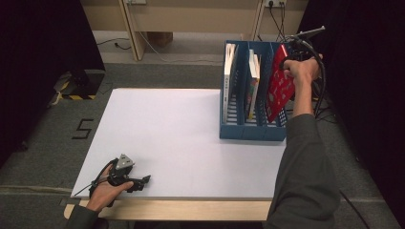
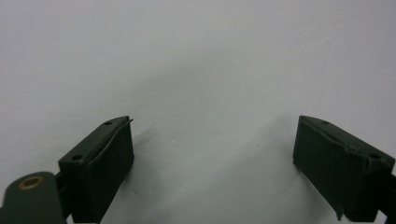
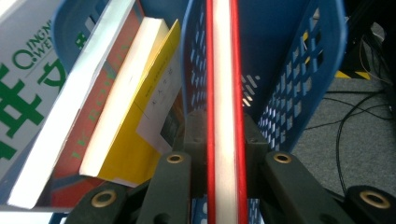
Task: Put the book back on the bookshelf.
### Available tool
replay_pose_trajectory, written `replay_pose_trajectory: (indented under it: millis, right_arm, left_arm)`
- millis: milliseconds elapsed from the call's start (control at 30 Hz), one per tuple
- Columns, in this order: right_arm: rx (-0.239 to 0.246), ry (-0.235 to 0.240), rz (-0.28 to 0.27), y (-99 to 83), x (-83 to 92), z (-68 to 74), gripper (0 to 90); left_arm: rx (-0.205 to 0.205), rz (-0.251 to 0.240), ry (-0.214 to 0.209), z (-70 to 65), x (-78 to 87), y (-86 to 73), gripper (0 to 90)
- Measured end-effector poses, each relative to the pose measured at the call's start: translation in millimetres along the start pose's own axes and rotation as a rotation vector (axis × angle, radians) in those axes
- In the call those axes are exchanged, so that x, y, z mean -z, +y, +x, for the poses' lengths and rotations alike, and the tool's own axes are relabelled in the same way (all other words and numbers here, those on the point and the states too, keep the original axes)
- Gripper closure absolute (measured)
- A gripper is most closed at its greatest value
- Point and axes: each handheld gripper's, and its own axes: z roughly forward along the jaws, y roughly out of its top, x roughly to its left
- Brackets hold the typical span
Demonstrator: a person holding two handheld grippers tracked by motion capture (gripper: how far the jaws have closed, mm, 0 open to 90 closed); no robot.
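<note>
The right gripper [image 1: 292, 53] is up at about two o'clock on the table, held by the person's right hand [image 1: 302, 70] above the blue file rack [image 1: 252, 130]. Its jaws are pressed onto a red book [image 1: 279, 86], one pad on each cover. In the right gripper view the red book [image 3: 223, 93] runs straight up the middle, its pale page edge toward the camera, with a black jaw tight against either side.

In the high view the red book sits partly inside the rack's rightmost compartment, tilted so its top leans toward one o'clock, while its lower corner is down among the slotted walls. I cannot tell whether that corner touches the rack's floor.

The rack stands on the white table [image 1: 167, 138] near its right edge. Its middle compartment holds a yellow book [image 3: 140, 116] and a slimmer book with green lettering [image 3: 70, 154] leaning together (both tip toward the divider), and the left compartment holds a white book [image 1: 229, 81] standing upright.

The left gripper [image 1: 138, 182] rests at about seven o'clock, near the table's front edge, in the person's left hand [image 1: 106, 190], well apart from the rack. In the left gripper view its jaws are spread wide over bare white table, with nothing between them.
</note>
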Motion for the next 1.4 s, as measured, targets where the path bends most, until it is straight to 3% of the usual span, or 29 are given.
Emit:
replay_pose_trajectory:
  millis: [600, 733, 1000, 1400]
  right_arm:
    - [-0.01, 0.004, 0.02, -6.0, -30.5, 10.5, 74.4]
    - [-0.009, 0.019, 0.011, -8.1, -31.0, 12.9, 67.6]
    - [0.036, 0.046, -0.002, -13.3, -23.5, 14.0, 61.6]
    - [0.095, 0.093, -0.034, -35.2, 0.4, 12.0, 40.9]
  left_arm:
    - [-0.002, 0.0, -0.001, 0.2, 0.1, -0.2, 11.6]
    - [-0.002, 0.0, -0.002, 0.2, 0.2, -0.2, 11.6]
    - [-0.002, 0.0, 0.0, 0.0, 0.1, -0.2, 11.6]
    - [0.0, 0.0, 0.0, 0.0, 0.1, -0.2, 11.5]
